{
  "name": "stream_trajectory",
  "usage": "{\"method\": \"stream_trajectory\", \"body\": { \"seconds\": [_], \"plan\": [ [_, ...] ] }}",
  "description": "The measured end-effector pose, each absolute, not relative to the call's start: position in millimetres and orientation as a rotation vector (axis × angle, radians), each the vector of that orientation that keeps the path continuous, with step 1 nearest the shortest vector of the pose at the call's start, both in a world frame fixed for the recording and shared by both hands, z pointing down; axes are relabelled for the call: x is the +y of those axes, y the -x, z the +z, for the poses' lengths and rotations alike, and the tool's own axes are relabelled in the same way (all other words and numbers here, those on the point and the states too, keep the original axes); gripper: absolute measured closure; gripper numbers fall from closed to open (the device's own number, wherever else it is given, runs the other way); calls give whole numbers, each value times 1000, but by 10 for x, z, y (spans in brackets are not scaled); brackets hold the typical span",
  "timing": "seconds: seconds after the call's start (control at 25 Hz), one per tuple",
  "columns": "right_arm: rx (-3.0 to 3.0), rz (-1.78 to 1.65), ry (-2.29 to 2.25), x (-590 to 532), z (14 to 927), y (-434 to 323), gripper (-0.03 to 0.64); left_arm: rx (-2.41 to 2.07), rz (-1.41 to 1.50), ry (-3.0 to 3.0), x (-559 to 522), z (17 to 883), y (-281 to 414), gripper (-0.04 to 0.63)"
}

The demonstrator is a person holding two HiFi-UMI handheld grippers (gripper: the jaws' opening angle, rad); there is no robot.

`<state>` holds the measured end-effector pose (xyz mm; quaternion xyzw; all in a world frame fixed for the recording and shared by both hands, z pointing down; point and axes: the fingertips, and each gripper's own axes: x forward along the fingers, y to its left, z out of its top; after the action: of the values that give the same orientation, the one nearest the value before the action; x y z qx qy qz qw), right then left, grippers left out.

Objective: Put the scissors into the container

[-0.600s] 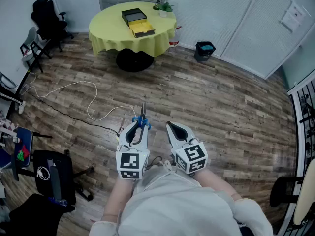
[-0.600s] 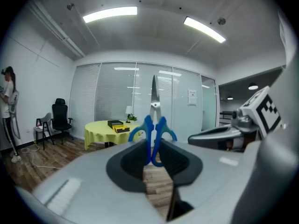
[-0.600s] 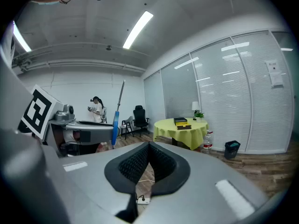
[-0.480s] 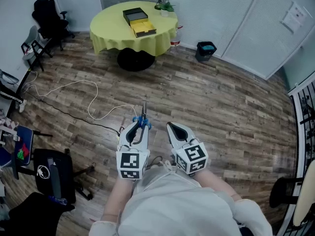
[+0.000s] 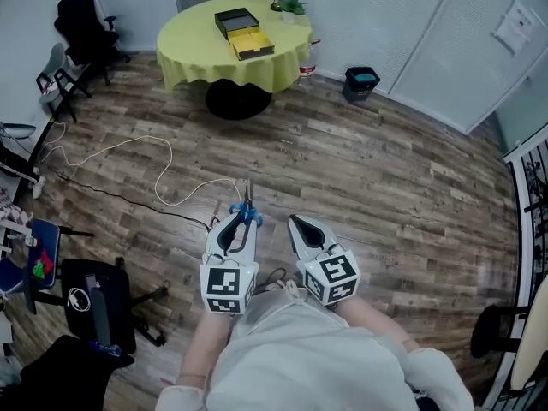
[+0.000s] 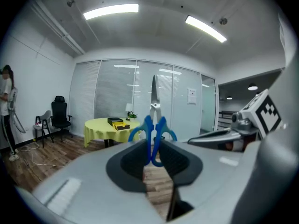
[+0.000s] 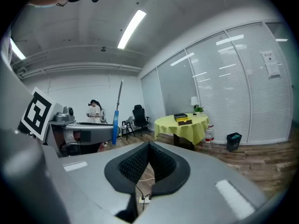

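The wood floor (image 5: 394,187) fills the room, with blind-covered glass walls (image 5: 411,32) at its far side. Well ahead of me stands the round bench (image 5: 193,50) under a yellow cloth. The container (image 5: 253,49), a yellow tray next to a black box (image 5: 235,20), sits past the bench's middle toward its far edge. A white cable (image 5: 128,154) loops on the floor to my left. My left tool (image 5: 241,223) is clamped on the scissors (image 5: 247,202) by their blue handles, blades pointing away from me, above the floor. My right tool (image 5: 299,223), just beside it, has its jaws together on nothing.

Right gripper (image 7: 150,144) fingers together, empty
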<state>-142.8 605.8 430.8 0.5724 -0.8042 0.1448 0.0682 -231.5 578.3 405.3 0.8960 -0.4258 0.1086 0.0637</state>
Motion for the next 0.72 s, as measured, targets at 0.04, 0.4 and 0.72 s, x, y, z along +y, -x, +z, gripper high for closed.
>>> {"method": "stream_trajectory", "body": {
  "seconds": [0.04,0.4,0.72],
  "plan": [
    [-2415,448,-1726,6053,4327,1417,618,-1281,329,-2702,5774,4071,2314,511],
    [-2388,522,-1704,5718,4542,1154,618,-1260,319,-2650,5411,4258,2116,511],
    [-2448,564,-1624,4817,4603,827,618,-1344,359,-2586,4645,4355,1806,511]
  ]
}}
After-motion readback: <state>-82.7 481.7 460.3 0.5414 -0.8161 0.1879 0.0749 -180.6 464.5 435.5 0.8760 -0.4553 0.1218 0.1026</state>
